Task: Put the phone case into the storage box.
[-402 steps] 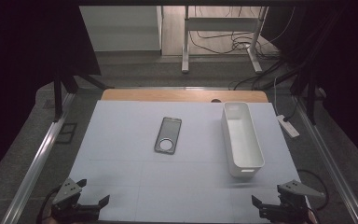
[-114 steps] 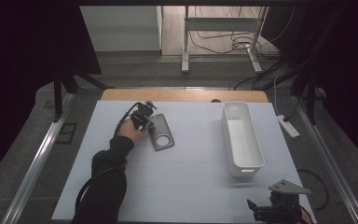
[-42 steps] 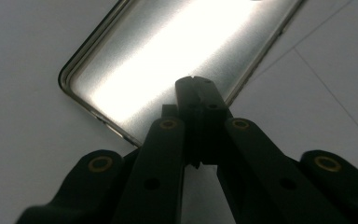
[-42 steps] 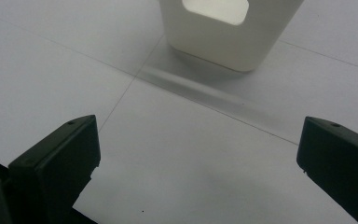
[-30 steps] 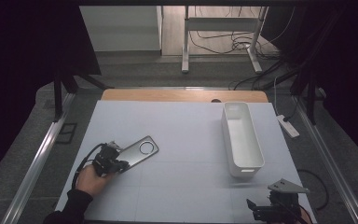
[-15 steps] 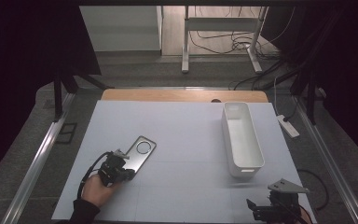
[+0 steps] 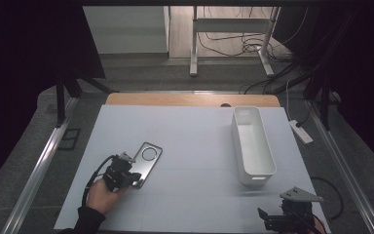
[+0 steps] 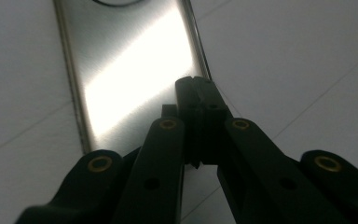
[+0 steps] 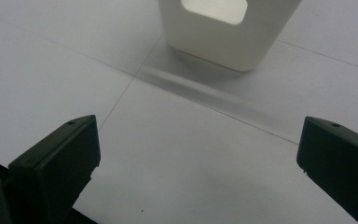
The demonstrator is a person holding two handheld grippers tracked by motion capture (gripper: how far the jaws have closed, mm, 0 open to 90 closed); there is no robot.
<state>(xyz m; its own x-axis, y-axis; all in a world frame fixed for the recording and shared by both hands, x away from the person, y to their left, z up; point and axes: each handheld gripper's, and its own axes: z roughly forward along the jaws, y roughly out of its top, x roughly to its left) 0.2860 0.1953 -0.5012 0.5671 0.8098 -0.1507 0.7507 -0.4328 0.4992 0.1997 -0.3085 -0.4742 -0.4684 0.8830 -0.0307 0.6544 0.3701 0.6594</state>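
Clamping the metal plate (image 7: 146,162) at its near end, the left gripper (image 7: 126,176) has its fingers together on it, plate lying flat on the worktop (image 7: 195,141) front-left. Right gripper (image 7: 285,220) w/ fingers wide apart (nothing between), facing the white bin (image 7: 253,144).

We see our right gripper (image 9: 200,154) with its two black jaws standing wide apart and nothing between them but bare white counter (image 9: 177,172). Ahead of the jaws, a little nearer the right one, stands the end of a white bin (image 9: 214,39) with a handle cutout, casting a soft shadow toward us.
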